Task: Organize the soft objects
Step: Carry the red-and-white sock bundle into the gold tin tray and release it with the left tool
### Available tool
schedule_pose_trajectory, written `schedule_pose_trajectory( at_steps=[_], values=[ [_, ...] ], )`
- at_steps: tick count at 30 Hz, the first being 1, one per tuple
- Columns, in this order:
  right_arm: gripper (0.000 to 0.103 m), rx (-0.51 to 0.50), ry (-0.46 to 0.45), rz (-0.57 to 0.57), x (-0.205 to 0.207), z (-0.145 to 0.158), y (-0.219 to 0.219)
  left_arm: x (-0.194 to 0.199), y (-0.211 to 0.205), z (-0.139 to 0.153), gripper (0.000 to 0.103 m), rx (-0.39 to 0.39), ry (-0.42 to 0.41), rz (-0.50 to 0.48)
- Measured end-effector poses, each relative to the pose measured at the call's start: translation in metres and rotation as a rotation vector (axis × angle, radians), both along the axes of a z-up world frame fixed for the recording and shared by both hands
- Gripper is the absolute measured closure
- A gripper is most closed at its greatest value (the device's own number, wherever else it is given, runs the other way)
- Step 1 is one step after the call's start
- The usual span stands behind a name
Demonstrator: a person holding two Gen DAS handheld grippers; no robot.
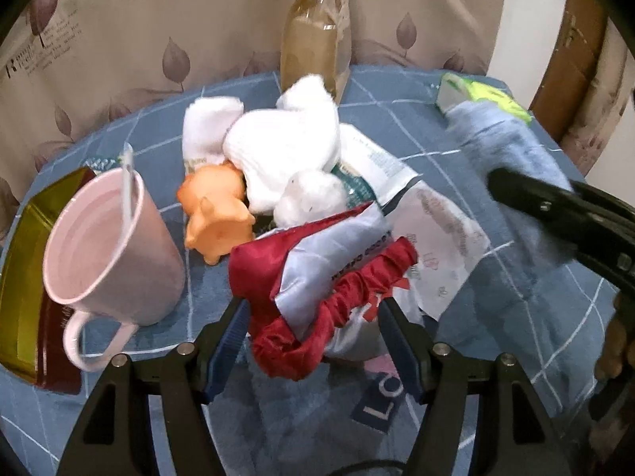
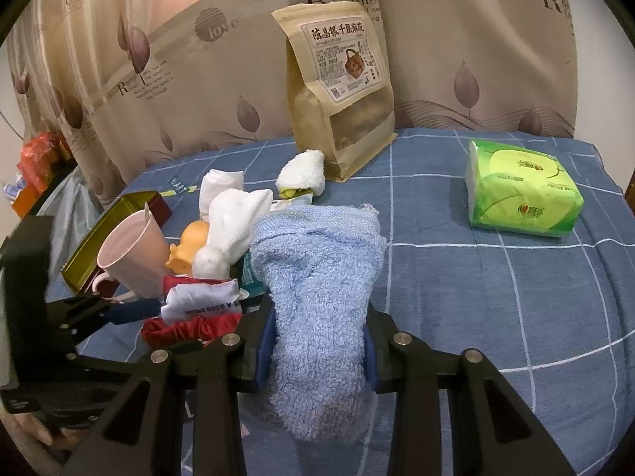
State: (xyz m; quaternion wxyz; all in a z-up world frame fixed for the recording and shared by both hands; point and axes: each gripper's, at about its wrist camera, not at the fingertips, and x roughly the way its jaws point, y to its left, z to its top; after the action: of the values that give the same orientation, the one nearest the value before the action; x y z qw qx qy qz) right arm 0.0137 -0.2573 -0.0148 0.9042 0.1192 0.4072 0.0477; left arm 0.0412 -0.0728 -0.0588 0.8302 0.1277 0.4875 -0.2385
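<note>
Right gripper (image 2: 317, 341): pinching a blue towel (image 2: 317, 277), pads pressed into both sides of the folded roll. Towel lifted off the blue checked cloth (image 2: 496, 297), long axis running straight out along the fingers, far end drooping toward the pile, near end hanging below the grip. Thick looped terry, soft, bulging either side of the pinch; likely to sag wherever set down. Left gripper (image 1: 313, 329): spread, nothing pressed between the pads, a red and white fabric piece (image 1: 317, 277) lying directly ahead and partly inside the gap. Fabric crumpled, red gathered edge running on a diagonal from lower left to upper right in the left wrist view, a white panel with lettering folded over it; thin, slippery-looking material. Left gripper clearly the nearer tool to this piece; right one already occupied and off to its side. Whether the left pads touch the fabric: not settled from this angle, probably just apart. Behind the fabric, a heap of white socks (image 1: 285, 146), an orange rubber toy (image 1: 218, 214) and flat printed packets (image 1: 428, 238). Pink mug (image 1: 111, 246) with a spoon just left of the heap, beside a tin (image 1: 20, 277). Green tissue pack (image 2: 524, 194) well apart at the far right; snack bag (image 2: 341, 95) upright at the back against the curtain. Sorting judged at an early stage, most soft items unsorted in one heap.
</note>
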Motion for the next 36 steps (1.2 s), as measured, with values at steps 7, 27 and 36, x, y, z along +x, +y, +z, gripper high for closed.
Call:
schedule_pose_trajectory(
  at_steps=[7, 27, 36],
  values=[
    [0.07, 0.008, 0.014, 0.006, 0.001, -0.006, 0.0, 0.014, -0.004, -0.016, 0.034, -0.001, 0.044, 0.016],
    [0.07, -0.01, -0.007, 0.012, -0.001, -0.004, 0.005, -0.009, 0.022, 0.026, 0.081, -0.099, -0.009, -0.001],
    [0.07, -0.026, -0.002, 0.001, -0.001, -0.007, 0.005, -0.018, 0.029, 0.042, 0.081, -0.092, -0.051, 0.014]
  ],
)
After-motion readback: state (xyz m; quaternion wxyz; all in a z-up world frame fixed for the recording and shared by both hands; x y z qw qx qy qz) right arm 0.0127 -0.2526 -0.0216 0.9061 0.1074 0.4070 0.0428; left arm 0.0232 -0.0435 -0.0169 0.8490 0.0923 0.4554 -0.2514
